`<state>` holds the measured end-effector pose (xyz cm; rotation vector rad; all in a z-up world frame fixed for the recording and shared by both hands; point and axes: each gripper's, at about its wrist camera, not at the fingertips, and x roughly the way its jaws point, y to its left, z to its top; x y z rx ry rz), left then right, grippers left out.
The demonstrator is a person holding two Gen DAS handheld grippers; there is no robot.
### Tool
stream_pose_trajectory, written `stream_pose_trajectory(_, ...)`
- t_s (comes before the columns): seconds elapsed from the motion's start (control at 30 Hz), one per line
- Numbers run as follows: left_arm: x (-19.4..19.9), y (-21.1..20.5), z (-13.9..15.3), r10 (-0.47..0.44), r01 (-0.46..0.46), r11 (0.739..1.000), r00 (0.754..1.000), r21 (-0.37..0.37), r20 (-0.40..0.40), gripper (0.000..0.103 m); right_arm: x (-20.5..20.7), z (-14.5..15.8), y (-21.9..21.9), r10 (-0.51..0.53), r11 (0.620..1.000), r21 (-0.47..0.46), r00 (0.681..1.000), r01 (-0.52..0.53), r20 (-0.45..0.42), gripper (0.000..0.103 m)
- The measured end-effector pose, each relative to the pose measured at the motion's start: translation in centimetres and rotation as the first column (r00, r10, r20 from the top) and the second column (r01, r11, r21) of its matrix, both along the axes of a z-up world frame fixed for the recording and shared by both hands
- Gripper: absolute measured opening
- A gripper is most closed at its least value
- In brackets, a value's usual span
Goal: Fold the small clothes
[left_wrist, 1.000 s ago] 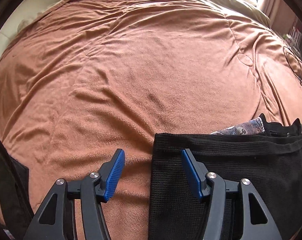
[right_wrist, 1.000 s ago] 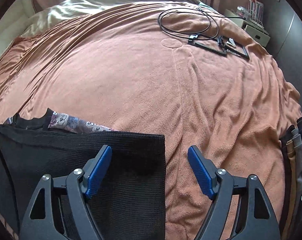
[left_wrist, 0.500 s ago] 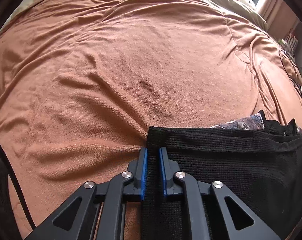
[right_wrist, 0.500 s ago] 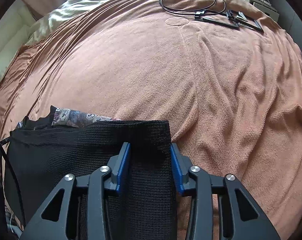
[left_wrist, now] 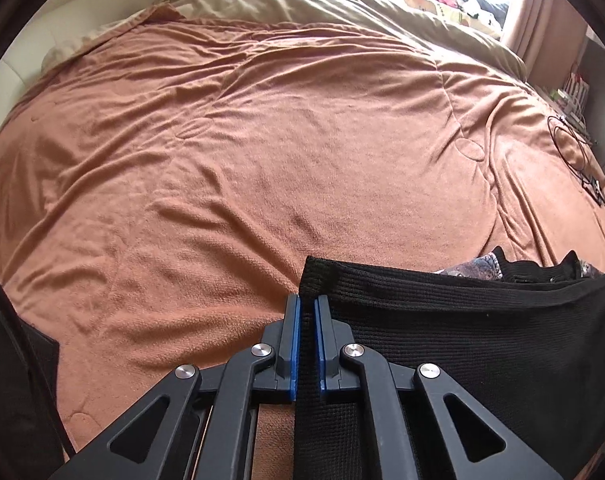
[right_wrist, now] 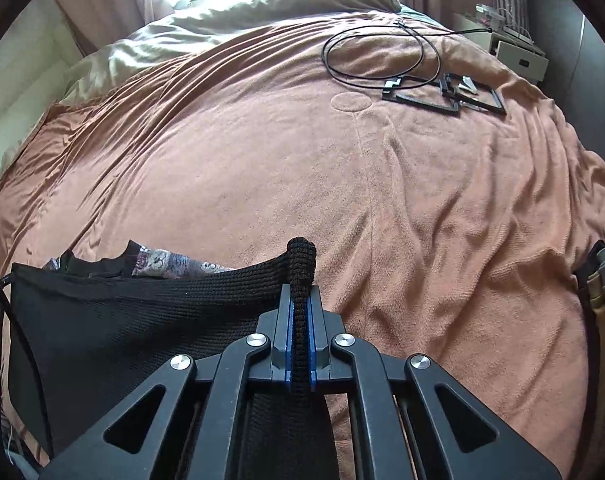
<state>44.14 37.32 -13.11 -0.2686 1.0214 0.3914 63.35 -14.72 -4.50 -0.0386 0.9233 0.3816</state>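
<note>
1. Two grippers had clamped onto the same black knit garment point(left_wrist: 482, 344), one at each near corner. A second earlier both sets of jaws stood wide apart, straddling those corners. The left gripper point(left_wrist: 307, 312) was now closed on the garment's left edge, the blue pads point(left_wrist: 293, 344) pressed against a thin band of knit. The right gripper point(right_wrist: 300, 308) was closed on the right corner, which bunched up and poked out beyond the fingertips as a rolled nub.
2. Between the two grips the top hem sagged in a shallow curve and the corners had lifted slightly off the brown blanket point(left_wrist: 262, 160), where before the cloth lay flat. In my judgement the grasp step was done and the garment was ready to be raised and carried over for a fold.
3. Just behind the black hem a patterned grey cloth point(right_wrist: 174, 260) peeked out, with a second black piece beside it. Whether these belonged to the held garment or lay separately under it could not be told.
4. Most of the garment's lower part was hidden by the gripper frames and cut off at the bottom edges, so its kind and full shape stayed unclear.
5. At the right edge of the right wrist view, a stack of folded items point(right_wrist: 600, 280) was only partly visible.
6. Farther off, a coiled black cable point(right_wrist: 382, 52) and dark frame-like parts point(right_wrist: 450, 96) lay on the blanket, well apart from the work.
</note>
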Motion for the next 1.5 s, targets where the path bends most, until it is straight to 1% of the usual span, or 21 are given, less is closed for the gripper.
stream_pose_trajectory(0.13,0.4,0.4,0.7,0.013,-0.013,1.0,1.0,0.01,0.018,0.007,-0.1,0.7,0.1,-0.013,1.0,-0.011,0.999,0.013,0.03,0.002)
stream_pose_trajectory(0.27,1.3,1.0,0.1,0.03,-0.03,1.0,0.999,0.001,0.011,0.007,0.8,0.8,0.5,-0.023,1.0,-0.021,0.999,0.023,0.034,0.002)
stream_pose_trajectory(0.5,3.2,1.9,-1.9,0.047,-0.047,0.999,0.999,-0.006,-0.013,0.007,3.4,-0.4,1.8,-0.038,0.997,-0.069,0.999,0.038,0.012,0.001)
stream_pose_trajectory(0.67,4.6,2.4,-3.2,0.056,-0.057,0.998,0.997,-0.017,-0.045,0.008,5.4,-1.9,2.7,-0.062,0.992,-0.109,0.998,0.06,-0.017,0.002)
stream_pose_trajectory(0.7,4.9,2.5,-3.6,0.06,-0.062,0.998,0.996,-0.032,-0.065,0.009,5.8,-2.1,2.9,-0.075,0.99,-0.123,0.997,0.071,-0.027,0.004)
stream_pose_trajectory(0.77,4.9,2.4,-3.9,0.071,-0.074,0.997,0.994,-0.035,-0.086,0.01,6.2,-2.3,3.2,-0.106,0.986,-0.133,0.994,0.1,-0.036,0.019)
stream_pose_trajectory(0.8,4.7,2.4,-3.9,0.073,-0.076,0.997,0.993,-0.034,-0.089,0.014,6.3,-2.3,3.2,-0.111,0.985,-0.135,0.993,0.105,-0.034,0.025)
stream_pose_trajectory(0.83,4.5,2.3,-3.9,0.071,-0.074,0.997,0.994,-0.036,-0.087,0.022,6.1,-2.1,3.3,-0.108,0.987,-0.127,0.994,0.103,-0.03,0.042)
stream_pose_trajectory(0.87,4.1,2.1,-3.8,0.068,-0.071,0.997,0.994,-0.039,-0.085,0.027,5.8,-1.8,3.3,-0.096,0.989,-0.111,0.995,0.092,-0.029,0.052)
stream_pose_trajectory(0.9,3.8,2.0,-3.7,0.064,-0.068,0.997,0.994,-0.04,-0.085,0.037,5.4,-1.6,3.3,-0.087,0.991,-0.101,0.996,0.084,-0.024,0.06)
stream_pose_trajectory(0.93,3.4,1.9,-3.6,0.061,-0.065,0.997,0.994,-0.036,-0.086,0.042,5.0,-1.5,3.1,-0.085,0.992,-0.098,0.996,0.083,-0.018,0.06)
stream_pose_trajectory(0.97,3.0,1.6,-3.5,0.058,-0.06,0.998,0.995,-0.03,-0.086,0.043,4.6,-1.4,3.0,-0.077,0.992,-0.1,0.997,0.074,-0.019,0.06)
stream_pose_trajectory(1.07,1.5,0.8,-3.3,0.043,-0.047,0.998,0.995,-0.046,-0.094,0.043,3.0,-1.4,2.5,-0.045,0.995,-0.088,0.998,0.041,-0.048,0.06)
stream_pose_trajectory(1.27,-2.1,-1.6,-3.1,0.014,-0.021,0.997,0.995,-0.068,-0.103,0.043,-1.3,-1.4,1.6,0.023,0.996,-0.083,0.997,-0.03,-0.079,0.06)
stream_pose_trajectory(1.5,-6.4,-4.3,-3.6,-0.017,0.008,0.998,0.991,-0.069,-0.131,0.043,-5.9,-2.7,-0.8,0.022,0.994,-0.105,0.992,-0.036,-0.124,0.06)
